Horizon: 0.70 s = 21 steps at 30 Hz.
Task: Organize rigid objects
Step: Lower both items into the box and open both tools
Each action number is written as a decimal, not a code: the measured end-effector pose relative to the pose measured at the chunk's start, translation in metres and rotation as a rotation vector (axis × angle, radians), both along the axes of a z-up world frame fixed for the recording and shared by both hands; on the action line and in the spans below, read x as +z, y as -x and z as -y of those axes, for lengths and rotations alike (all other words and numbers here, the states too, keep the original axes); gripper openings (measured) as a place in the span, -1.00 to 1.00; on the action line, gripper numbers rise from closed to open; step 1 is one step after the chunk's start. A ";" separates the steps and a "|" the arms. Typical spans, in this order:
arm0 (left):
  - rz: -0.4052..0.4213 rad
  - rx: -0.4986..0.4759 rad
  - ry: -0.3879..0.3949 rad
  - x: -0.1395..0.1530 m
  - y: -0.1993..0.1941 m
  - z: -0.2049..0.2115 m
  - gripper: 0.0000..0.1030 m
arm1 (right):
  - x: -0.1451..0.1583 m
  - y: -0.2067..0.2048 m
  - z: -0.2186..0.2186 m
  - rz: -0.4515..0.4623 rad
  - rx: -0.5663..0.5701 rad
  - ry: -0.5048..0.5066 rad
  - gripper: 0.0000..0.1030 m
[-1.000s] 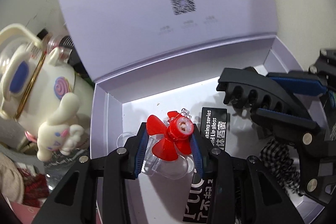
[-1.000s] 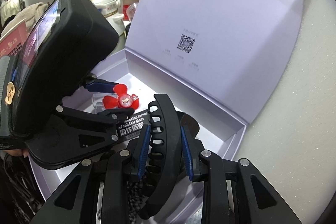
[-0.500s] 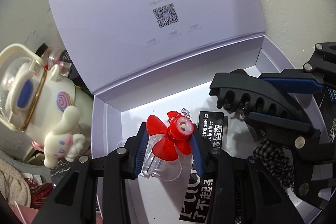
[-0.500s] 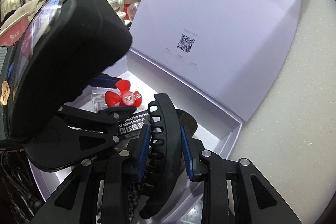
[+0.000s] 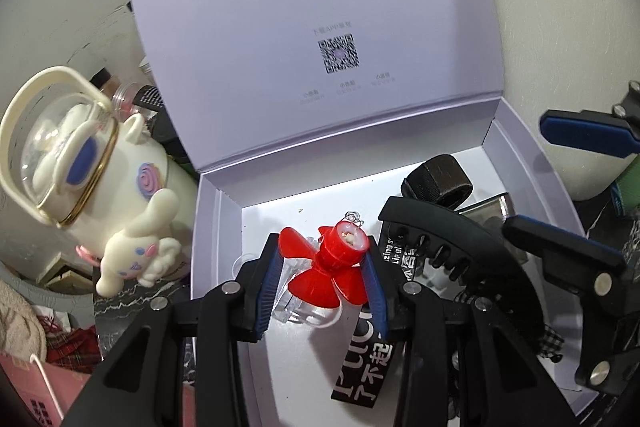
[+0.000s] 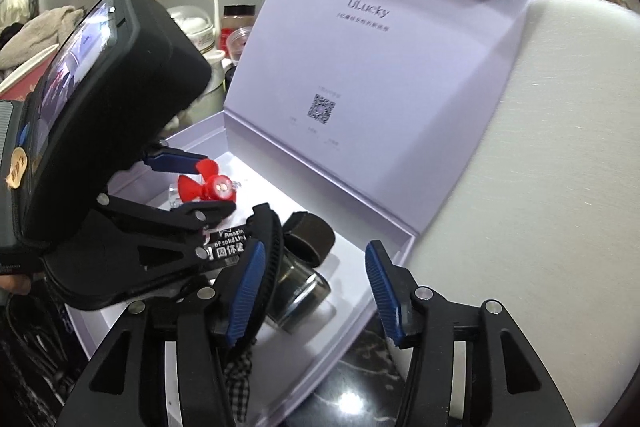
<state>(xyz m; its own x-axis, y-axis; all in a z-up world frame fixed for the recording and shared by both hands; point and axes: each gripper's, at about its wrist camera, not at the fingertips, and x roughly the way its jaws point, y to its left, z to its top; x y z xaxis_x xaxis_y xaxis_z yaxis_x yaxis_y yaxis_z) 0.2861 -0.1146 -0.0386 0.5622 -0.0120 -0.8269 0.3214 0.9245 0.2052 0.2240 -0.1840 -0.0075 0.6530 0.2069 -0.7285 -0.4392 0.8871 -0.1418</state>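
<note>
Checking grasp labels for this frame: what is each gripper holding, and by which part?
The left gripper is shut on the red flower clip, pads on its opposite sides. The right gripper holds nothing: its jaws have just been opening off the black claw clip.

the left tongs [image 5: 322, 283] hide part of the clear piece [image 5: 298, 307] beneath; it seems a stand.

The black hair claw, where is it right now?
The hair claw lies in the open box, against the right gripper's left finger, between the black lip gloss carton and a dark band.
</note>
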 end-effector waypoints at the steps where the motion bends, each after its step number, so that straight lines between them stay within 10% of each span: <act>1: 0.000 0.002 0.014 0.003 0.002 -0.001 -0.25 | 0.002 0.003 0.001 0.002 -0.002 0.001 0.04; 6: 0.016 0.022 0.037 0.013 0.010 -0.013 0.53 | 0.014 0.015 0.006 0.046 -0.018 0.014 0.20; 21: 0.128 0.063 0.051 0.063 0.048 -0.026 0.57 | 0.047 0.046 0.019 0.120 -0.061 0.010 0.30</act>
<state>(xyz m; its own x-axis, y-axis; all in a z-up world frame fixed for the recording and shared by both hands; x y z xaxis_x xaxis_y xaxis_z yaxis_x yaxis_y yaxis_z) 0.2384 -0.0885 0.0242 0.6640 -0.0136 -0.7476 0.2370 0.9521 0.1931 0.1780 -0.2030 0.0398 0.7470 0.1571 -0.6460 -0.3637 0.9100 -0.1992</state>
